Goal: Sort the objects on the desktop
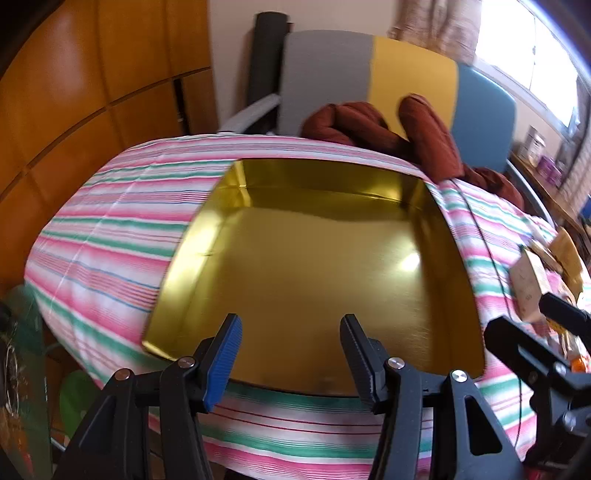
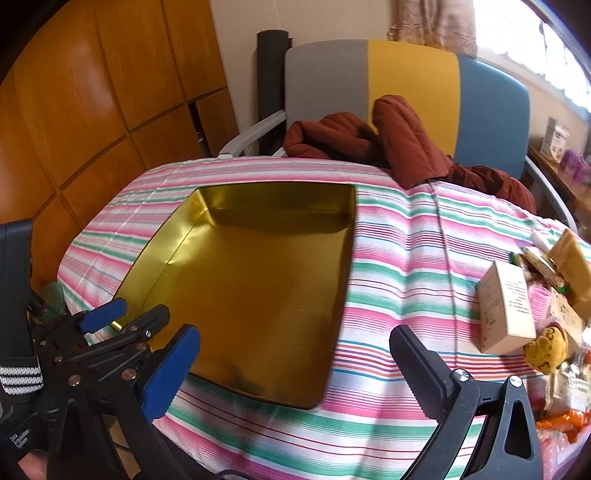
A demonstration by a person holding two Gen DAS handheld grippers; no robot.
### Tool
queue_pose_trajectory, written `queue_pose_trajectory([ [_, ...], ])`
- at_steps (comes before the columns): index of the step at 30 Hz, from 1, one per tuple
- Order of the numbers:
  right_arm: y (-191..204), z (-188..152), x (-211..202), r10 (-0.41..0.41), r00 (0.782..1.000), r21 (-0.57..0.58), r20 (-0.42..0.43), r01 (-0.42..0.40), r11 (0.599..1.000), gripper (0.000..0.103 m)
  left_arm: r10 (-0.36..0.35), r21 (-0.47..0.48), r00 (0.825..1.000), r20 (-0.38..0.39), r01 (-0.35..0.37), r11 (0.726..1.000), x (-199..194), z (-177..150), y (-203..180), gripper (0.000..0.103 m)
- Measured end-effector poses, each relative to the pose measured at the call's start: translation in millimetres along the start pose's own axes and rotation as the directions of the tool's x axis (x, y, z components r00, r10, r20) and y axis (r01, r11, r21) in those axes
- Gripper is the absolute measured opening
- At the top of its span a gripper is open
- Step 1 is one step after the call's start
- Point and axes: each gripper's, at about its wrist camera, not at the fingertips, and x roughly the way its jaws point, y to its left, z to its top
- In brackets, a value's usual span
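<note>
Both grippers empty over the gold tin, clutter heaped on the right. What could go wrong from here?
1. The cardboard box stands on edge against the pile; a nudge from the right gripper may topple it.
2. A thin cable crosses the cloth beside the gold tin and could snag.
3. The left gripper sits close to the right one; they might collide.

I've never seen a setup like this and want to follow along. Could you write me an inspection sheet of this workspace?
Surface: table under a pink, green and white striped cloth.
Job's things: shallow gold metal tray, nothing inside; white cardboard box, yellow spotted soft toy and packets piled at the cloth's right end.
Clutter: rust-red padded jacket on the far edge.
Grippers: left gripper and right gripper open, holding nothing.
Cables: thin dark cable across the cloth.
Surroundings: grey, yellow and blue chair, wooden cabinets, bright window.
</note>
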Motion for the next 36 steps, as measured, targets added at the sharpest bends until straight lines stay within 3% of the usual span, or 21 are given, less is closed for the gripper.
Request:
queue_pose_trajectory([
  [6,-42,-13,-14,-0.046,0.999,0.055,0.025,0.044,0.998,0.103,-0.143,0.059,0.989,-0.048,0.145,0.988,0,2,-41,0.056],
  [10,-87,-33,-25,-0.107,0.994,0.133,0.013,0.104,0.986,0.103,-0.292,0.049,0.949,-0.121,0.299,0.953,4,9,-77,0.056],
  [14,-137,-58,-37,-0.190,0.982,0.244,-0.021,0.189,0.951,0.103,-0.300,0.172,0.946,-0.125,0.319,0.932,-2,11,-126,0.057],
  [17,-174,-79,-49,-0.244,0.968,0.335,-0.052,0.247,0.909,0.103,-0.335,0.231,0.930,-0.153,0.363,0.903,0,15,-163,0.058],
  [18,-181,-84,-52,-0.254,0.965,0.352,-0.059,0.258,0.899,0.103,-0.367,0.236,0.912,-0.183,0.403,0.884,3,16,-179,0.059],
  [21,-201,-99,-62,-0.288,0.955,0.392,-0.076,0.294,0.871,0.103,-0.375,0.243,0.883,-0.281,0.443,0.863,22,17,-213,0.060],
  [23,-209,-105,-67,-0.305,0.949,0.403,-0.079,0.310,0.861,0.103,-0.406,0.235,0.842,-0.356,0.501,0.833,35,19,-239,0.060],
  [29,-214,-113,-73,-0.320,0.944,0.405,-0.082,0.325,0.855,0.103,-0.450,0.245,0.822,-0.350,0.544,0.802,47,29,-289,0.062],
  [32,-216,-116,-73,-0.314,0.946,0.408,-0.085,0.320,0.855,0.103,-0.444,0.237,0.831,-0.335,0.530,0.814,63,35,-308,0.063],
  [36,-215,-119,-75,-0.309,0.948,0.407,-0.081,0.315,0.858,0.103,-0.405,0.272,0.834,-0.374,0.516,0.812,83,31,-324,0.064],
])
